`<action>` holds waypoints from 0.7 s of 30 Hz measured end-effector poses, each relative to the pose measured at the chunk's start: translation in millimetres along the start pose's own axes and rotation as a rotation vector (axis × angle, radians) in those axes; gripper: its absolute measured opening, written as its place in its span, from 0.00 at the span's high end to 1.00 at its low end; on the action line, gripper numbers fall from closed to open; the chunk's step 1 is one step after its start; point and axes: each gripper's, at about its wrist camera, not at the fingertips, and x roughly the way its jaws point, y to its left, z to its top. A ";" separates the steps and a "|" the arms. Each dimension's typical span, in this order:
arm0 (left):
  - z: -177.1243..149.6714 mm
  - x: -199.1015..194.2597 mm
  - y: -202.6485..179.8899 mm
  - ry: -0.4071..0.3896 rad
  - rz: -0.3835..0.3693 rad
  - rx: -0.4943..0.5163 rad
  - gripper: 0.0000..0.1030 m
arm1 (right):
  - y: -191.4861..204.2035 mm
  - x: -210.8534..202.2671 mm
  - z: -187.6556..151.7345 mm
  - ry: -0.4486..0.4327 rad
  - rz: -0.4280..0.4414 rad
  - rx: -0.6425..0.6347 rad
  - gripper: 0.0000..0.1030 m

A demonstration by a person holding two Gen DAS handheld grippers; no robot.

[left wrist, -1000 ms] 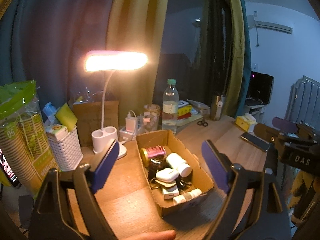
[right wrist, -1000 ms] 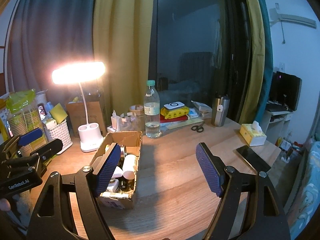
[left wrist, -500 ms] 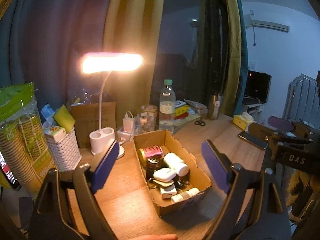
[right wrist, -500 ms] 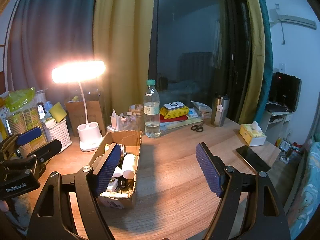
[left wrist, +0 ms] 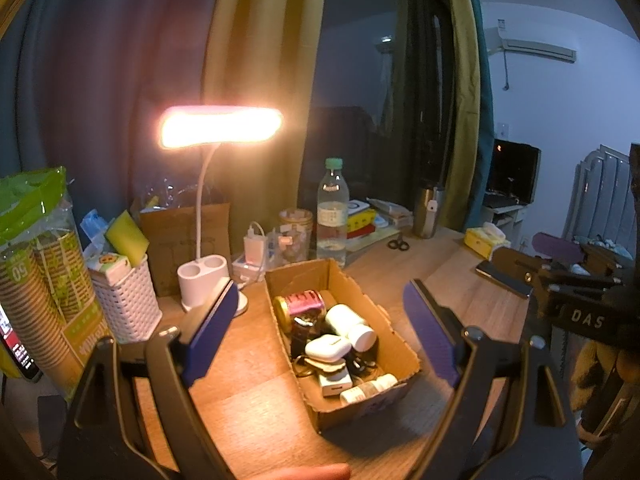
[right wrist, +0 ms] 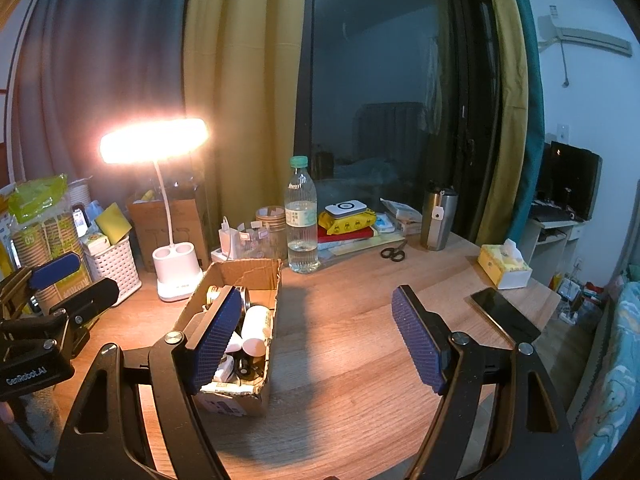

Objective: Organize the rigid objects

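An open cardboard box sits on the wooden desk. It holds a gold and pink tin, a white bottle, a white earbud case, a small lying bottle and other small items. My left gripper hovers open in front of the box, its blue pads apart and nothing between them. My right gripper is open too, over bare wood just right of the box. Each gripper shows at the edge of the other's view: the left gripper and the right gripper.
Behind the box stand a lit desk lamp, a water bottle and a white basket. Paper cups are at the far left. Scissors, a steel tumbler, a tissue box and a phone lie to the right.
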 end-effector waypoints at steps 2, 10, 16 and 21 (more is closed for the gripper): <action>0.3 -0.3 -0.1 -0.003 0.000 0.001 0.17 | -0.6 -0.4 -0.1 0.000 0.000 0.000 0.22; 0.2 -0.5 -0.7 -0.006 -0.002 0.004 0.17 | -0.4 0.6 -0.8 -0.001 0.000 0.002 0.22; 0.5 0.7 -0.9 -0.005 -0.004 0.008 0.17 | -1.0 0.4 -1.1 -0.001 0.000 0.002 0.22; 0.6 0.4 -1.2 -0.005 -0.006 0.007 0.17 | -0.5 1.6 -2.1 0.000 -0.002 0.003 0.22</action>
